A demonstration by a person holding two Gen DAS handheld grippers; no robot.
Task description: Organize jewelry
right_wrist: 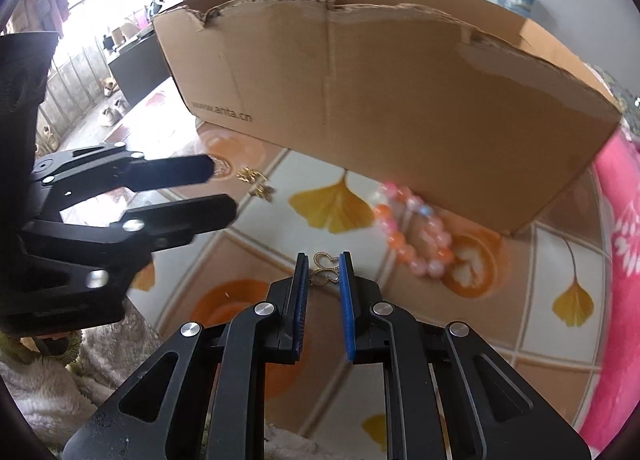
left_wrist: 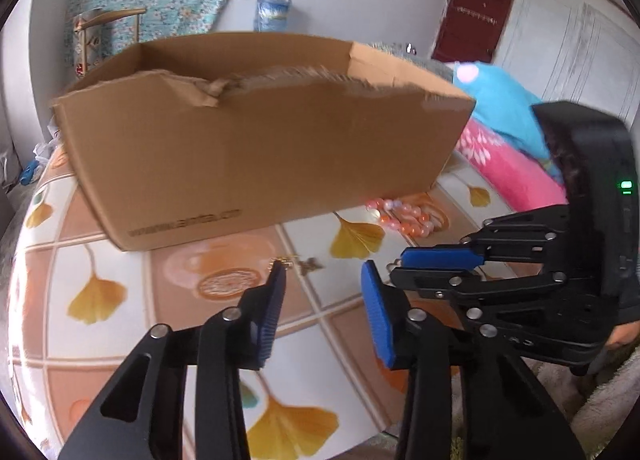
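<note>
A small gold openwork ornament (right_wrist: 325,269) lies on the ginkgo-patterned tablecloth (right_wrist: 520,340), and my right gripper (right_wrist: 323,260) is shut on it, blue pads against its two sides. Two little gold pieces (right_wrist: 256,184) rest just beyond the tips of my left gripper (right_wrist: 224,190). In the left wrist view the left gripper (left_wrist: 323,272) stands open with nothing between its pads, the gold pieces (left_wrist: 298,262) at its left fingertip. My right gripper (left_wrist: 398,265) comes in from the right. A pink and orange bead bracelet (right_wrist: 416,232) lies by the cardboard box (right_wrist: 400,100).
The open cardboard box (left_wrist: 260,148), its top edge torn, fills the far side of the table. A pink blanket (left_wrist: 508,164) and a blue plush (left_wrist: 504,100) lie to the right. A fluffy cloth (right_wrist: 100,360) covers the near table edge.
</note>
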